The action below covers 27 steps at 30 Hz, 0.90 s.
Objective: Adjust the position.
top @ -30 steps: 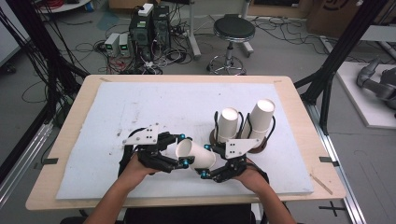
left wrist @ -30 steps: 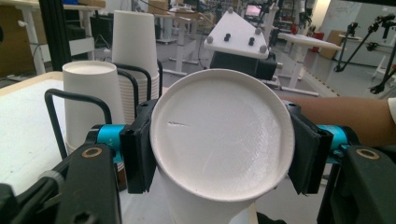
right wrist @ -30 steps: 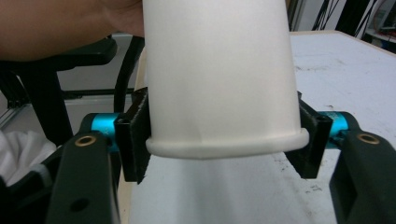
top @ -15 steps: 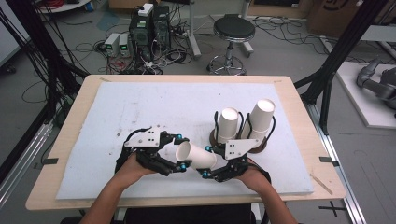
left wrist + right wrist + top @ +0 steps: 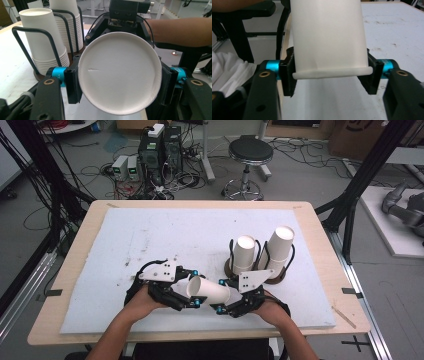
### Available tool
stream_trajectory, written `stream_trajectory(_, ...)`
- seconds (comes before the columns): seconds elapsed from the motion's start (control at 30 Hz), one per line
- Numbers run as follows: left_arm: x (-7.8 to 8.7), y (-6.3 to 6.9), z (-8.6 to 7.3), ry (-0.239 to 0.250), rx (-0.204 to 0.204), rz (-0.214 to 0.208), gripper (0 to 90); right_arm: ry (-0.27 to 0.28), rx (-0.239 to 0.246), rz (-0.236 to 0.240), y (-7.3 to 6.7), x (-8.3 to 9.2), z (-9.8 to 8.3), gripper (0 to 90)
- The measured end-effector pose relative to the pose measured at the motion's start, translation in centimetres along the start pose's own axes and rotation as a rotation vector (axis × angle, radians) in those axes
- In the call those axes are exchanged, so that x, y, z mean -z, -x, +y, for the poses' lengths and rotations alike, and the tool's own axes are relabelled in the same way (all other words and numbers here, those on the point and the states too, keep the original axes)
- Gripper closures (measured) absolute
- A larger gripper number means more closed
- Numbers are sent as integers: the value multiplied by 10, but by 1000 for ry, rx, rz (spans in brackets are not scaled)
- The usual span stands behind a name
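White paper cup (image 5: pixel 208 290) between both grippers

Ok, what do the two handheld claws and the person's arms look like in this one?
Both are black linkage frames with cyan fittings and brass-coloured pivot screws. The left claw and the right claw each carry a pale three-cornered plate on top. Black cables trail from them. The forearms are bare, no sleeves visible.
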<state>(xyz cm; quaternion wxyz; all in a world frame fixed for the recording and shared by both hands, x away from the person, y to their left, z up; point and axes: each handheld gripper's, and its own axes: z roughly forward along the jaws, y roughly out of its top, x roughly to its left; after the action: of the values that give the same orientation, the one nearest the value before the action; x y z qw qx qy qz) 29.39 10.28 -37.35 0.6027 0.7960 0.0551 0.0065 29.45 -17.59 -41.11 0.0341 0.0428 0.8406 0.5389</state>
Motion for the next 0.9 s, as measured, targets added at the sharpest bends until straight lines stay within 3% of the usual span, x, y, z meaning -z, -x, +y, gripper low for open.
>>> stream_trajectory(0.13,4,-3,-1,73,27,-9,365,61,-41,-32,-1,1,0,192)
stream_trajectory(0.23,7,-4,0,156,50,-42,365,74,-43,-30,-2,0,0,191)
stream_trajectory(0.3,7,-4,0,175,58,-52,365,86,-46,-27,-3,-1,0,191)
stream_trajectory(0.4,5,-5,-2,178,67,-55,365,117,-38,-21,-3,1,1,209)
stream_trajectory(0.5,6,-6,-4,180,77,-60,365,129,-15,-7,-3,4,2,286)
stream_trajectory(0.9,4,-8,-8,119,70,-64,367,99,5,3,0,11,0,411)
